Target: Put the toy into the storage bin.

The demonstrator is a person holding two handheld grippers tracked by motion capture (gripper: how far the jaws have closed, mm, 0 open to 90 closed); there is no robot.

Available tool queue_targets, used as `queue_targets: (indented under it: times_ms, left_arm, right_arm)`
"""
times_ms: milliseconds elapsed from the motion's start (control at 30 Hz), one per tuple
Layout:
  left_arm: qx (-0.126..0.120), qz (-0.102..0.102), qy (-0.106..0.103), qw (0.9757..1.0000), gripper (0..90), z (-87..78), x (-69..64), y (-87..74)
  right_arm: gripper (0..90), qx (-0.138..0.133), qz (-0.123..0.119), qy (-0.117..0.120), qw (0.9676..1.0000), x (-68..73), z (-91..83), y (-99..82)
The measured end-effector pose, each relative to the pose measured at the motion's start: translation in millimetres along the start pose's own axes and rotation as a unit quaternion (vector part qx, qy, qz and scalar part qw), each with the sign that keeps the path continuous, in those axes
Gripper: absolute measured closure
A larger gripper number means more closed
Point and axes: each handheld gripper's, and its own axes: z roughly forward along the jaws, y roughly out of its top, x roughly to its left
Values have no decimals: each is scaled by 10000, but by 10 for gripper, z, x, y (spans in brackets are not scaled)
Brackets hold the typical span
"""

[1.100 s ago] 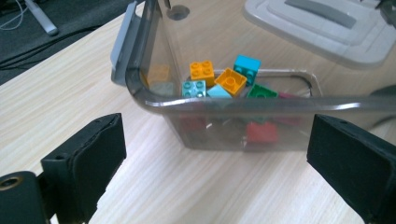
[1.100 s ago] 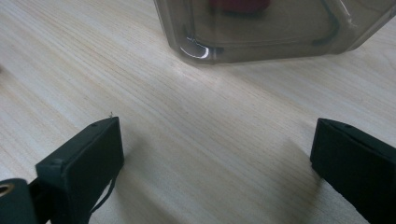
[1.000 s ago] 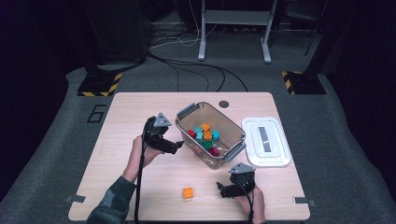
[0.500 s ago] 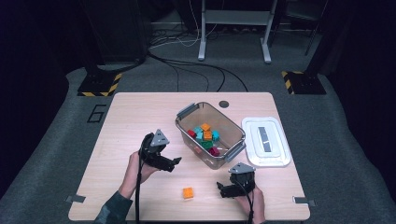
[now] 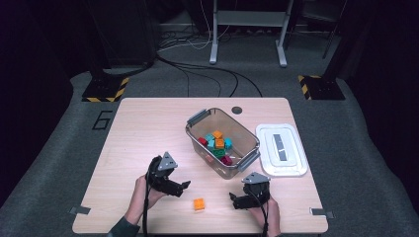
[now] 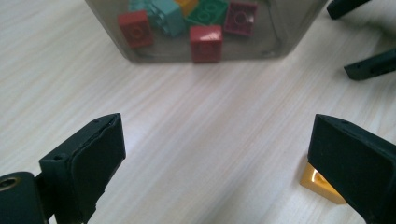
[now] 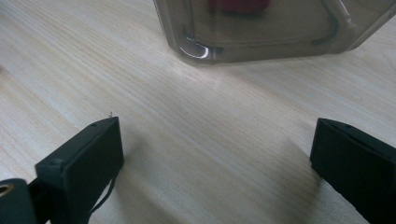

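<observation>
A single orange brick (image 5: pixel 199 204) lies on the wooden table (image 5: pixel 143 133) near its front edge, between the two grippers. My left gripper (image 5: pixel 181 188) hovers just left of it, jaws spread wide and empty. In the left gripper view (image 6: pixel 219 140) the orange brick (image 6: pixel 321 183) peeks out from behind the right-hand jaw. My right gripper (image 5: pixel 235 200) rests to the right of the brick, open with nothing between its jaws (image 7: pixel 215 144). A clear plastic bin (image 5: pixel 222 143) behind them holds several coloured bricks (image 6: pixel 205 43).
A white lid (image 5: pixel 280 149) lies flat to the right of the bin. A small dark disc (image 5: pixel 237 110) sits at the table's far edge. The right gripper's jaws (image 6: pixel 369 65) show at the top right of the left gripper view. The bin's wall (image 7: pixel 271 28) stands close ahead of the right gripper.
My left gripper has come down the table toward the front edge and closer to the orange brick. The right gripper and the brick have stayed put.
</observation>
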Motion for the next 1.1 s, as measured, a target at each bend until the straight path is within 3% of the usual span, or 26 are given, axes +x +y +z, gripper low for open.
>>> queue_targets:
  times_ms: [233,500,733,867,1100]
  left_arm:
    - [5,-6,-73,10000,36,112,-138,-97]
    - [286,36,-510,9983,26,305,-344,-252]
    - [454,86,-692,9965,15,437,-484,-328]
    - [564,140,-561,9967,21,497,-510,-350]
    - [567,-67,-268,9980,93,523,-398,-371]
  right_arm:
    - [17,1,-3,0,10000,0,0,0]
    - [17,1,0,1,10000,0,0,0]
    - [17,2,0,1,10000,0,0,0]
    - [17,1,0,2,10000,0,0,0]
    - [17,2,0,4,10000,-1,0,0]
